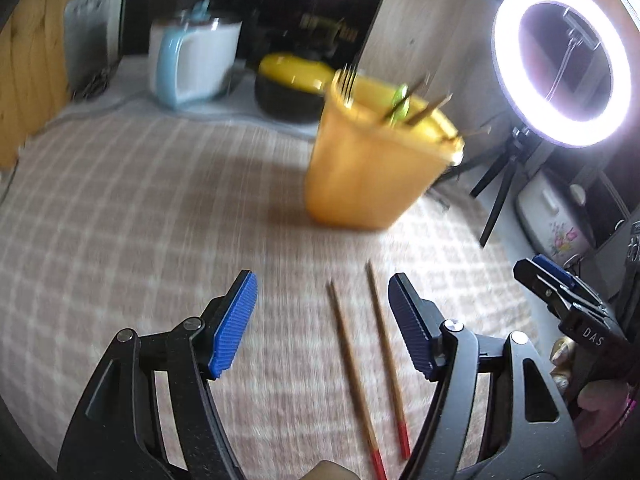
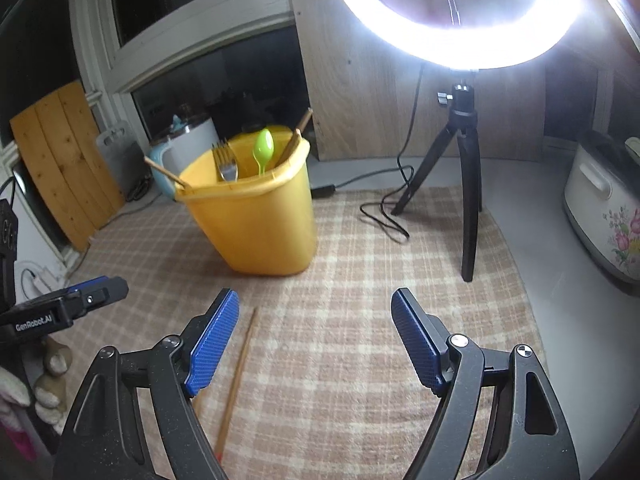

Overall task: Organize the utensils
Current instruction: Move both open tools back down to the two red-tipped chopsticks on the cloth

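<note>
A yellow plastic bin (image 2: 260,216) stands on the checked cloth and holds a metal fork (image 2: 226,164), a green spoon (image 2: 263,148) and wooden chopsticks (image 2: 294,140). In the blurred left wrist view the bin (image 1: 372,168) is ahead and to the right. Two red-tipped chopsticks (image 1: 352,352) lie flat on the cloth between the fingers of my left gripper (image 1: 322,320), nearer its right finger and untouched. That gripper is open. My right gripper (image 2: 316,344) is open too, with one chopstick (image 2: 240,368) on the cloth just inside its left finger.
A lit ring light on a black tripod (image 2: 466,184) stands to the right of the bin, its cable (image 2: 384,216) looping over the cloth. A floral cooker (image 2: 600,216) sits far right. A kettle (image 1: 192,68) and a yellow-lidded pot (image 1: 292,88) stand behind.
</note>
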`<state>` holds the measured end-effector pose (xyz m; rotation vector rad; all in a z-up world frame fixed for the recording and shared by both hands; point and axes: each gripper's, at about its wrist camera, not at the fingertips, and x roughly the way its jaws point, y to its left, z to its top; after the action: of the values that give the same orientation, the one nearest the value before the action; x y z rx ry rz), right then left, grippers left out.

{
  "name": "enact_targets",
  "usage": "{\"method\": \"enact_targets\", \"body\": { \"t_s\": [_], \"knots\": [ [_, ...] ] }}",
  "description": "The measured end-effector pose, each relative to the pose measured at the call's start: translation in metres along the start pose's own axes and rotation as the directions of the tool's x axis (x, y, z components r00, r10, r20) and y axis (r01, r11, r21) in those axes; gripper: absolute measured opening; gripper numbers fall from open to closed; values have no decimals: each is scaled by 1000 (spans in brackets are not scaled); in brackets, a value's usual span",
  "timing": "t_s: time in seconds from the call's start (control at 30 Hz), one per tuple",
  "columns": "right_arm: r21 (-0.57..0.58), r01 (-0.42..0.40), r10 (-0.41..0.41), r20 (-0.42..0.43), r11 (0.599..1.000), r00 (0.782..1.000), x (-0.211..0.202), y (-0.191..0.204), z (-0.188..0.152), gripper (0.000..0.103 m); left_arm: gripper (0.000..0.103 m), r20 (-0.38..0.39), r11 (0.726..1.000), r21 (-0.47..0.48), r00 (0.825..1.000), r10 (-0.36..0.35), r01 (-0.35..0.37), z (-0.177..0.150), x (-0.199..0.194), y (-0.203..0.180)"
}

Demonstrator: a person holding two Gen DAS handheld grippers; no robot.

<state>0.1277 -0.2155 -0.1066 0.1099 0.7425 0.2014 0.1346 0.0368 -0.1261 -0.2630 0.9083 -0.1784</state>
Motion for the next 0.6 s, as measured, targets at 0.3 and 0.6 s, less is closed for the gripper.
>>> {"method": "enact_targets", "body": {
  "t_s": [0.3, 0.6],
  "knots": [
    [-15, 39, -41, -151, 999, 988, 22, -1, -19, 78, 65, -139, 1000, -17, 990, 10, -12, -47, 24, -17],
    [31, -40, 46, -227, 999, 973, 33, 1, -36, 78, 34, -187, 1000, -16, 982, 15, -18, -62, 39, -31]
  ]
}}
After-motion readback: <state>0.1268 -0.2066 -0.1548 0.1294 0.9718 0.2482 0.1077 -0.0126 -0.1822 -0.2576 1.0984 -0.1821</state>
